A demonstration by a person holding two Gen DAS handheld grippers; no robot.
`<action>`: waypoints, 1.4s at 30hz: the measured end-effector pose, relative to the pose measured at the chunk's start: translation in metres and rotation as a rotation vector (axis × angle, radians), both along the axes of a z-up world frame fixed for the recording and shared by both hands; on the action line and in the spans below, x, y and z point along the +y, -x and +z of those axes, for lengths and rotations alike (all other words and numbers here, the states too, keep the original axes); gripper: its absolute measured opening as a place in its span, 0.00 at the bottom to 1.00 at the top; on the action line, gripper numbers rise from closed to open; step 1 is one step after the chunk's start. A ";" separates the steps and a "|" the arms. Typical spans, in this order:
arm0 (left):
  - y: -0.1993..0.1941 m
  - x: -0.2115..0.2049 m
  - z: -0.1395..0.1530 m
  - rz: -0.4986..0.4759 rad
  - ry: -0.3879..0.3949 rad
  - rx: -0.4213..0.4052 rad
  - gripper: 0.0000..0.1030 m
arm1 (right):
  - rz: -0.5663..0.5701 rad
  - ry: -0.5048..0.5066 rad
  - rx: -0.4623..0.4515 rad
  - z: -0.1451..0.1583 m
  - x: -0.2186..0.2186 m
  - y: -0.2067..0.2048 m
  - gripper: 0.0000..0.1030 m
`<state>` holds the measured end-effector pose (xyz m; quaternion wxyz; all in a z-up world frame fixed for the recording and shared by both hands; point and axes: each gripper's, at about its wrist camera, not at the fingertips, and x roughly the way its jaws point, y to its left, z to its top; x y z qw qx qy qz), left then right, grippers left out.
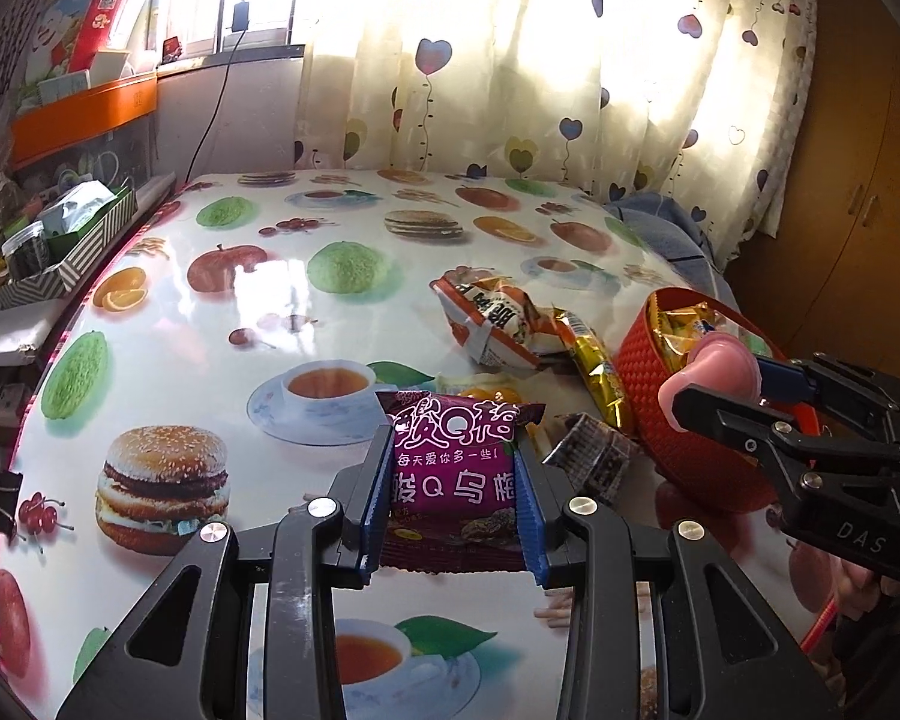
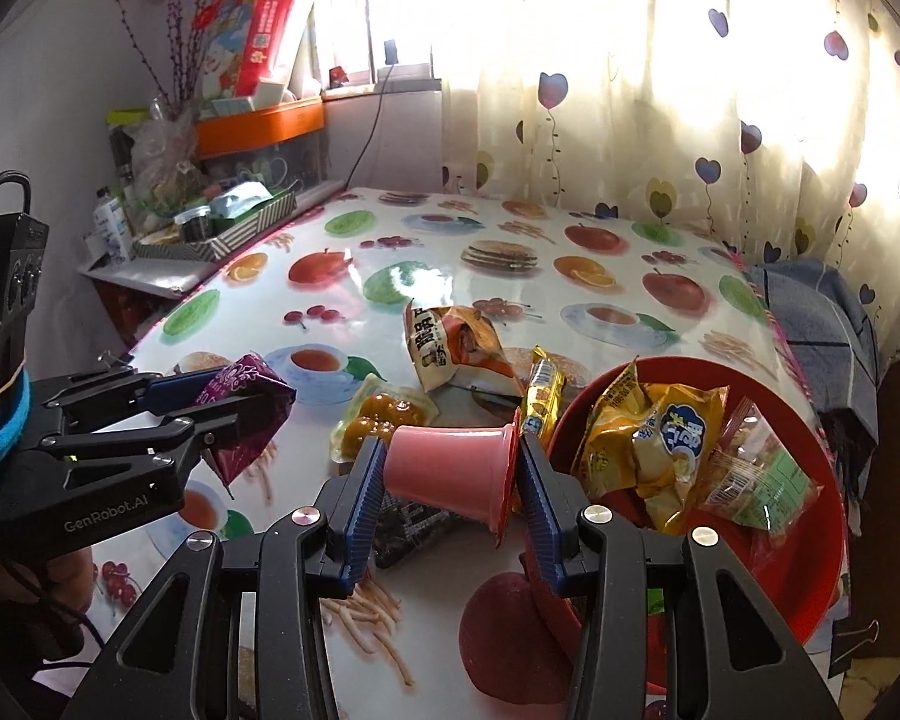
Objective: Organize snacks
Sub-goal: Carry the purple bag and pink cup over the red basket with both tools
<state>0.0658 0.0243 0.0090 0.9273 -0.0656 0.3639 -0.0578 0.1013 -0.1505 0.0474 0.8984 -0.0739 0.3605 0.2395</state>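
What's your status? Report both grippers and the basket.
Left gripper shut on purple snack packet. Right gripper shut on pink jelly cup. Red basket part filled. Loose packets on table beside it.

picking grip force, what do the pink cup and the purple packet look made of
Pink cup: seemingly thin moulded plastic, matte, with a flared rim; contents not visible. Purple packet: likely glossy printed plastic film, judging by its crimped top edge and creases.

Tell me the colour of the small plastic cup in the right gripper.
Pink small plastic cup, lying sideways; clearest in the right wrist view.
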 end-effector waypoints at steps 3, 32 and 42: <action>0.004 -0.009 0.006 -0.007 -0.003 -0.009 0.36 | -0.005 -0.009 -0.012 0.004 -0.007 0.005 0.40; -0.003 -0.073 0.028 -0.142 -0.028 -0.042 0.36 | -0.107 -0.038 -0.030 0.012 -0.061 0.011 0.40; -0.012 -0.096 0.030 -0.195 -0.030 -0.042 0.36 | -0.149 -0.037 -0.025 0.009 -0.080 0.007 0.40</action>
